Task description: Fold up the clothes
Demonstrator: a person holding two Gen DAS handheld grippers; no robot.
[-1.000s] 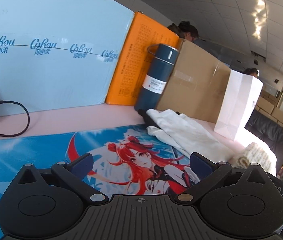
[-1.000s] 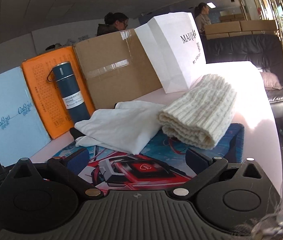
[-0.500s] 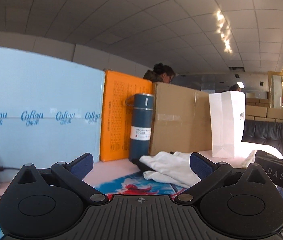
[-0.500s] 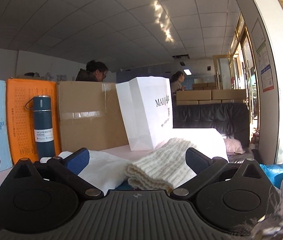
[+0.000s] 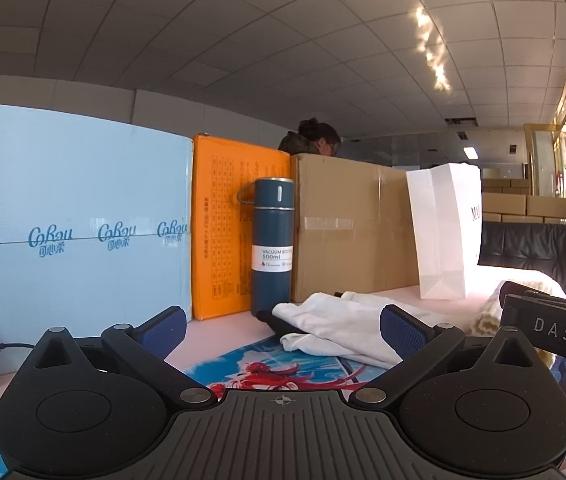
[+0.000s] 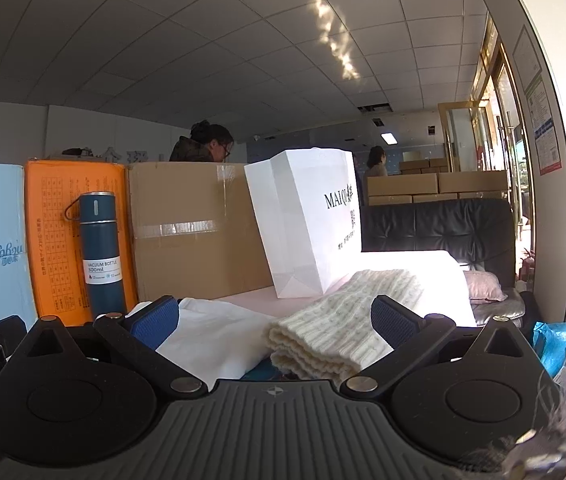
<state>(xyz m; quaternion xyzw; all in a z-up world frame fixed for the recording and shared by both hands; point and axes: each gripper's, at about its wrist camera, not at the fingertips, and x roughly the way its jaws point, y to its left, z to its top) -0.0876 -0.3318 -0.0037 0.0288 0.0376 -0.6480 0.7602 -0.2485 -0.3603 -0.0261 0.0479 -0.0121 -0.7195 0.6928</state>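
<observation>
Office ceiling tiles fill the upper half of both views, and cartons are lined up along the back edge of my pink tabletop [image 5: 219, 334].

From the left wrist camera, my left gripper [image 5: 281, 322] has its blue pads spread wide with nothing between them. The white garment [image 5: 339, 320] lies rumpled ahead and slightly right of that gripper, resting partly on the printed mat [image 5: 283, 364], just in front of the blue vacuum bottle [image 5: 272, 246] and the brown carton [image 5: 355, 228]. At the far right edge I see the body of my other tool, and past it a sliver of the cream knit [image 5: 483, 318].

From the right wrist camera, my right gripper [image 6: 271, 318] is likewise spread apart and empty. The cream knit [image 6: 343, 324] sits folded straight ahead, its long axis running away from me toward the white paper bag [image 6: 307, 220]. The white garment [image 6: 211, 336] lies just left of it, touching or nearly so.

I judge the white garment is the piece left to fold. It sits between the two grippers, so each should take its own near side.
</observation>
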